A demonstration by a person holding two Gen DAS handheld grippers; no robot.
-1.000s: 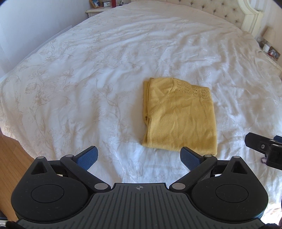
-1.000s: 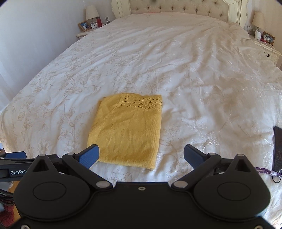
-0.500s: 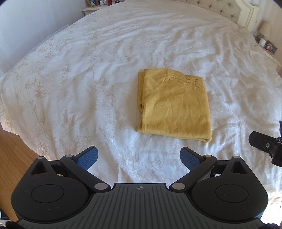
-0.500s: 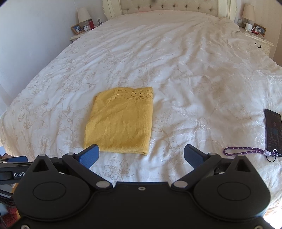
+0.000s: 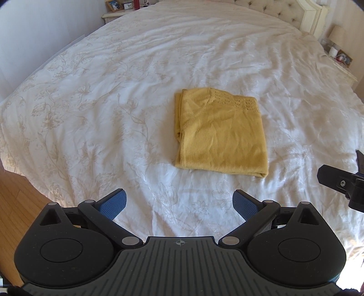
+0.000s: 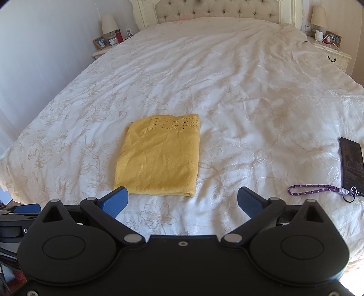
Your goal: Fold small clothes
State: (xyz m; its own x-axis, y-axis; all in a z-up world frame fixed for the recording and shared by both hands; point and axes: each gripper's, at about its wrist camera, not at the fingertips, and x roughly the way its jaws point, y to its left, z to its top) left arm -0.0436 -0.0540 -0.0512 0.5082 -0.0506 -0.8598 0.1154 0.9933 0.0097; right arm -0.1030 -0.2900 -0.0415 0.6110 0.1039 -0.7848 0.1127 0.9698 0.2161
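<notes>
A yellow knit garment (image 5: 219,134) lies folded into a neat rectangle on the white floral bedspread (image 5: 113,95), its openwork band at the far edge. The same garment (image 6: 159,157) shows left of centre in the right wrist view. My left gripper (image 5: 179,205) hovers open near the bed's foot, well short of the cloth, nothing between its blue pads. My right gripper (image 6: 183,202) is open too, its left pad just in front of the garment's near edge. A part of the right gripper (image 5: 341,182) shows at the left view's right edge.
A dark phone (image 6: 351,166) with a purple wrist strap (image 6: 318,190) lies on the bed at the right. Nightstands with lamps and frames (image 6: 107,38) flank the tufted headboard (image 6: 216,9). Wooden floor (image 5: 16,205) shows beyond the bed's left edge.
Both grippers have drawn back and up from the folded garment, which now sits farther away in both views. The phone and strap have come fully into the right view.
</notes>
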